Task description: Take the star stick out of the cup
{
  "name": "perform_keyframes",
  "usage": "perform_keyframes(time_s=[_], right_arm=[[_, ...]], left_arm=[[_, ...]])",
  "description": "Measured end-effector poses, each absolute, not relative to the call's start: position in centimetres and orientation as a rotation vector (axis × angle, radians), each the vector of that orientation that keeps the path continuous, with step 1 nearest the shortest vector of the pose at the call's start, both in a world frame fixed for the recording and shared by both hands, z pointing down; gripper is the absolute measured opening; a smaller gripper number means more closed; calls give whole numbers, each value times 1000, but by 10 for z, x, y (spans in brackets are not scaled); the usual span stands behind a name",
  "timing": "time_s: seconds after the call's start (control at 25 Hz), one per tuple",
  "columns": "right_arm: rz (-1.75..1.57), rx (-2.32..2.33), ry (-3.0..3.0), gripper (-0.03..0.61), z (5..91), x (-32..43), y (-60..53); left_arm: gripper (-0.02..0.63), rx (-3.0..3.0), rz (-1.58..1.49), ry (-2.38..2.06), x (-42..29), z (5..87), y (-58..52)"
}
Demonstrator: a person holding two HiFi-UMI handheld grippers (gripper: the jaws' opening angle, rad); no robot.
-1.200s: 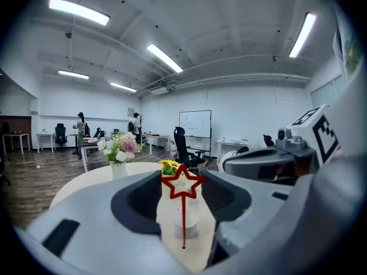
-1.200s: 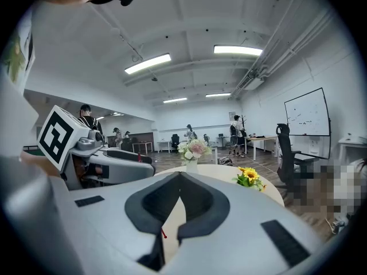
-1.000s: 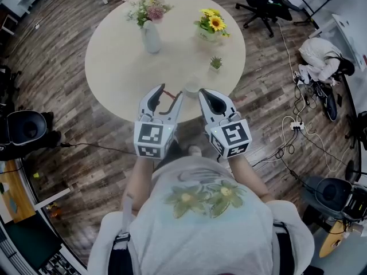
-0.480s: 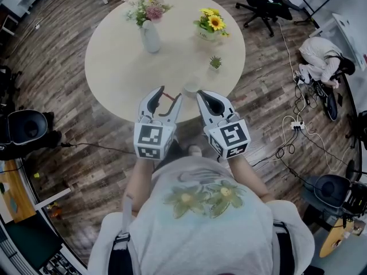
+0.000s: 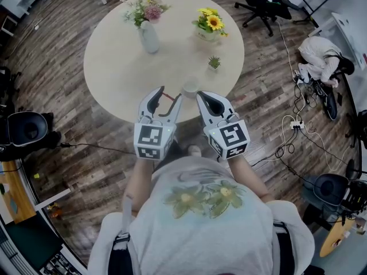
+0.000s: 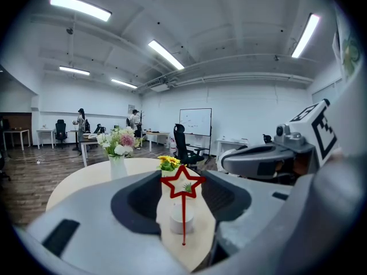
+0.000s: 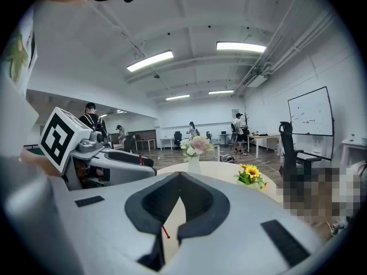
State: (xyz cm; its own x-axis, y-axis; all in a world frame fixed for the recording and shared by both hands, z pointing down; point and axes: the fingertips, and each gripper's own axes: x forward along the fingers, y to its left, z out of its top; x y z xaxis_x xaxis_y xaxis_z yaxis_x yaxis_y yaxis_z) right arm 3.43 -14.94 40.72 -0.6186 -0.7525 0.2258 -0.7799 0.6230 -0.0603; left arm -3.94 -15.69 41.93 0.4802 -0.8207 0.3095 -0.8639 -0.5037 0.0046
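The red star stick (image 5: pixel 168 96) is out of the white cup (image 5: pixel 190 87) and hangs in the air just left of it, over the near edge of the round table (image 5: pixel 126 67). My left gripper (image 5: pixel 169 95) is shut on the star head, with a jaw tip against each side. In the left gripper view the star stick (image 6: pixel 183 216) stands upright between the jaws of the left gripper (image 6: pixel 183 179), its shaft hanging in front of the cup (image 6: pixel 175 222). My right gripper (image 5: pixel 202 96) hovers just right of the cup, shut and empty; its tips (image 7: pixel 180 176) meet.
On the table's far half stand a white vase of flowers (image 5: pixel 150 36), a pot of sunflowers (image 5: pixel 210 27) and a small green plant (image 5: pixel 214 63). Cables (image 5: pixel 292 125) trail over the wooden floor at the right. An office chair (image 5: pixel 264 4) stands beyond the table.
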Motion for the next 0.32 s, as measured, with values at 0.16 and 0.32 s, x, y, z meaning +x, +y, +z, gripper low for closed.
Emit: perform_keyframes(time_s=[0.16,0.32], right_arm=[[227,1272,-2664,15,407,36,-149],[224,1273,-2661,15,408,38,-149]], left_arm=[[216,2566,400,-1469,-37,417,-156],[216,2579,395,-1468,-35,413,-156]])
